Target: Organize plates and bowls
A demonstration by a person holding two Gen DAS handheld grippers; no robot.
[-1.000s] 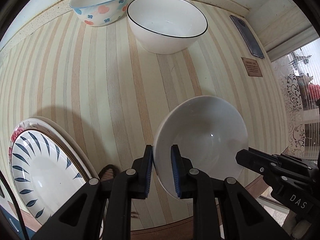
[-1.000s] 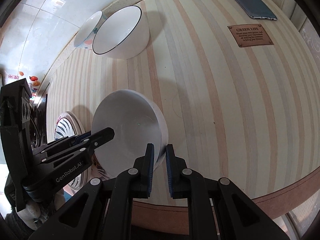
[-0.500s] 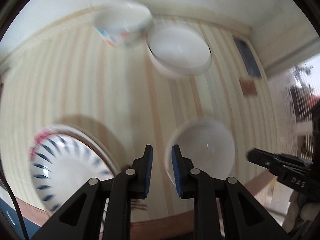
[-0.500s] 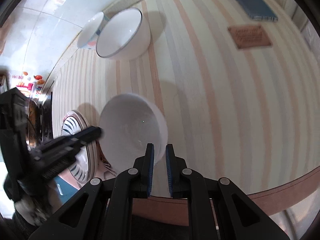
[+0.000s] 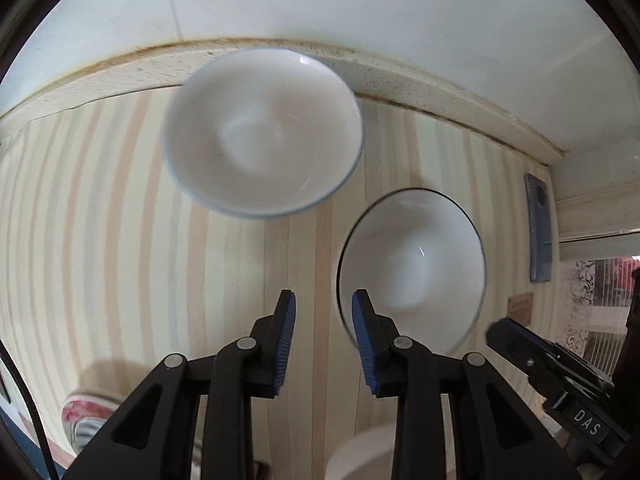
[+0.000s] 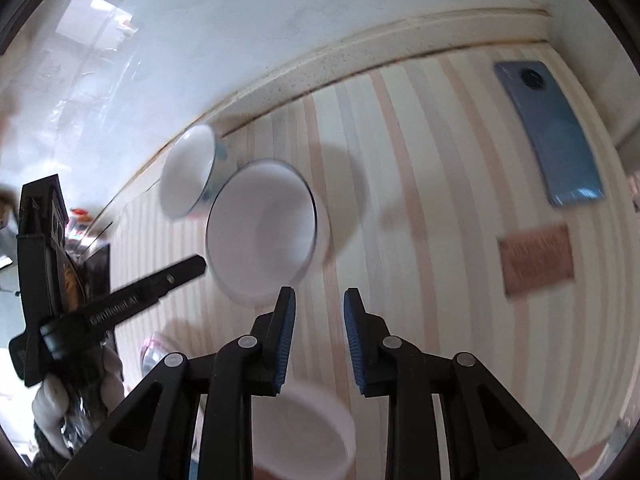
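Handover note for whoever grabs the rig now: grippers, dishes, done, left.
Left gripper: jaws opening, nothing between them.
Right gripper: jaws opening, nothing between them.
Black-rimmed bowl and floral bowl stand side by side at the back of the striped counter, near the wall.
Plain white bowl sits at the near edge, below the grippers, free of both.
Plate stack is at the near left corner.
Done: white bowl set down.
Left: probably nest the bowls; both grippers face the back pair.
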